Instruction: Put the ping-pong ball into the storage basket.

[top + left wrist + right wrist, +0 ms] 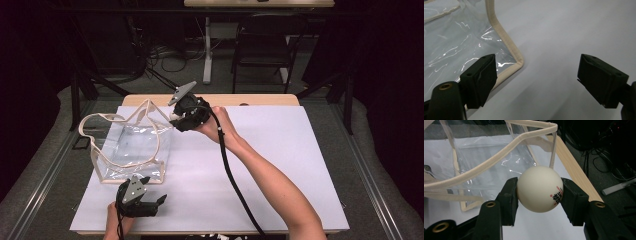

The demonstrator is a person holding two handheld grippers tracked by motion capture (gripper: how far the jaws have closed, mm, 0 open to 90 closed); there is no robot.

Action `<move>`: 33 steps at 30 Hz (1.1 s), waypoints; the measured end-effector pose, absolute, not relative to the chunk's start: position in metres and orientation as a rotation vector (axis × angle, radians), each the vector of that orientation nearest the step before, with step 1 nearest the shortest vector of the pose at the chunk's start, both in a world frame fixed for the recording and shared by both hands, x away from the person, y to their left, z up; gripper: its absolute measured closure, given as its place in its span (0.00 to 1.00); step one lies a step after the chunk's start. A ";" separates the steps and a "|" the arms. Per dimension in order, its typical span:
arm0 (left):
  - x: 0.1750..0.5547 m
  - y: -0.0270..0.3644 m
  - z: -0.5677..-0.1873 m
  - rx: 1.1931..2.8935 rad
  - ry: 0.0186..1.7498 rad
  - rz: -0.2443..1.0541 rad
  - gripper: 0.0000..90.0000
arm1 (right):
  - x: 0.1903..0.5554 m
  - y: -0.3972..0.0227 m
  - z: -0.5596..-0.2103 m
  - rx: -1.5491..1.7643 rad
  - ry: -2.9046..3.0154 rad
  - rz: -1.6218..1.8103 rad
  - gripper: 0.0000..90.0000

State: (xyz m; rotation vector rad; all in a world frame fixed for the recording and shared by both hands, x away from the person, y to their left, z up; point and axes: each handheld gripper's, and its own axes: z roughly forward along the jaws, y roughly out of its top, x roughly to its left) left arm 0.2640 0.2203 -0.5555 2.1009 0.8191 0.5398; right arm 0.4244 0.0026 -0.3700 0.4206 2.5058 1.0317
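A clear plastic bag with beige trim and beige straps stands open on the white table cover. My right gripper hovers at the bag's right upper rim, shut on a white ping-pong ball with red and black print. Both pads press the ball's sides, and the bag's mouth lies just beyond it. My left gripper rests open near the table's front edge, beside the bag's near right corner, with nothing between its jaws.
The white cover lies over a wooden table whose far edge shows behind it. A dark folding chair and cables stand on the floor beyond. A cable trails from my right gripper along the forearm.
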 end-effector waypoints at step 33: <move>0.264 0.221 -0.555 2.101 0.821 0.538 0.18 | 0.417 0.025 -0.360 0.355 2.509 1.039 0.57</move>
